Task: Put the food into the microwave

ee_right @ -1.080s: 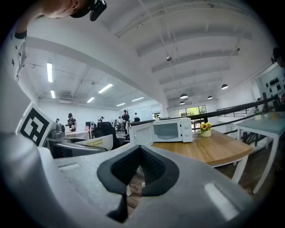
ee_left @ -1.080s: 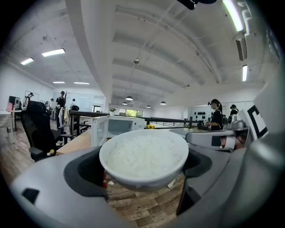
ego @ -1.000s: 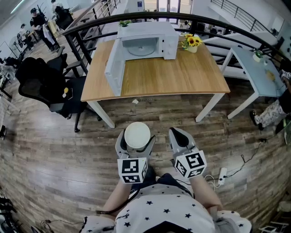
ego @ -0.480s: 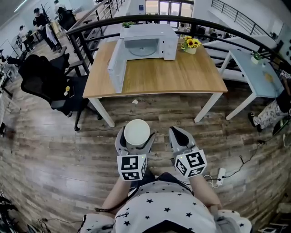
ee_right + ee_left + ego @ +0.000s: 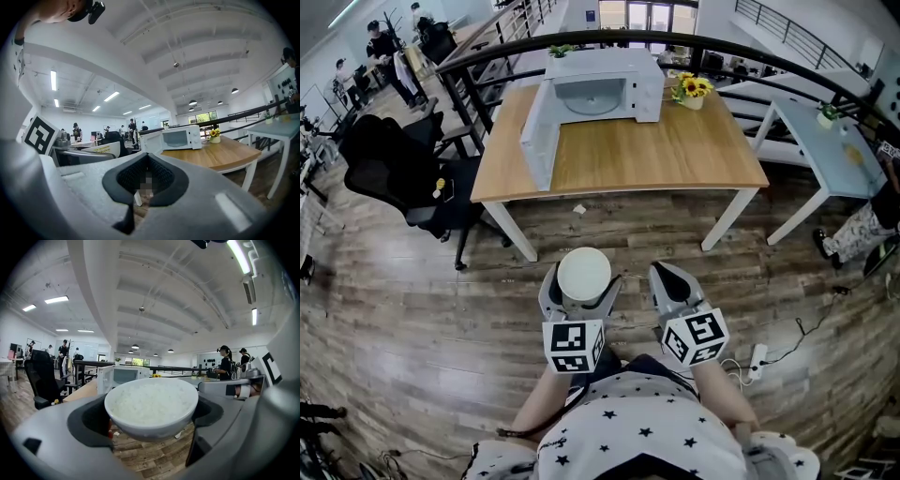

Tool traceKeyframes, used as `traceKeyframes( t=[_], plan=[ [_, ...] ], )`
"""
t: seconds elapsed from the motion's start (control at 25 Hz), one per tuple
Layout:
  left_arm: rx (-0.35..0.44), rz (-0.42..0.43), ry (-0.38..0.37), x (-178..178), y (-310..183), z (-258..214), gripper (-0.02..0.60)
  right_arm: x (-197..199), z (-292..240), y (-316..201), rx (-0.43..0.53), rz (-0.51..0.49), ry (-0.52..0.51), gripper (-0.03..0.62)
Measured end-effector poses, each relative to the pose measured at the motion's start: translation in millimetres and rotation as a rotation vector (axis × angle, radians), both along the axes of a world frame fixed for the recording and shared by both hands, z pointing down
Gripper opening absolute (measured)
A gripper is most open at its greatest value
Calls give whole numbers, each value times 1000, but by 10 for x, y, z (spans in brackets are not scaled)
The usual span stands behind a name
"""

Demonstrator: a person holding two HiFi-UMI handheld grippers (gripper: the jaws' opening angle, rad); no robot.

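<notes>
The microwave's door [image 5: 537, 141] stands swung wide toward the tabletop's [image 5: 656, 155] left edge, so the cavity faces the near edge, ready to load. Short of that near edge, over the wooden floor [image 5: 441, 309], the left tongs [image 5: 581, 286] clamp the bowl of rice [image 5: 150, 406] by its sides and hold it level, which guards against spilling. The food is therefore well apart from the microwave [image 5: 605, 89] at the far edge. Just beside them, the right tongs [image 5: 670, 277] are closed on nothing, probably free for the door. Sunflowers [image 5: 692, 89] sit right of the microwave, off the likely path
</notes>
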State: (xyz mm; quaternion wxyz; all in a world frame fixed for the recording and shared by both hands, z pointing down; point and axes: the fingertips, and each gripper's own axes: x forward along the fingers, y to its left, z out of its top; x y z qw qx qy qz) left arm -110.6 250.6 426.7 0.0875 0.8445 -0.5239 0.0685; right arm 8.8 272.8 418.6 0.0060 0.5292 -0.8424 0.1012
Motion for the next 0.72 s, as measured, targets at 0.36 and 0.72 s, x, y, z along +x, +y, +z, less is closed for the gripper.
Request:
traceKeyframes(
  t=[0.36, 0.72],
  plan=[
    [-9, -13, 5, 65, 45, 47, 489, 80, 44, 36, -4, -17, -1, 6],
    [-11, 0, 11, 179, -61, 41, 489, 181, 44, -58, -1, -13, 5, 6]
  ],
)
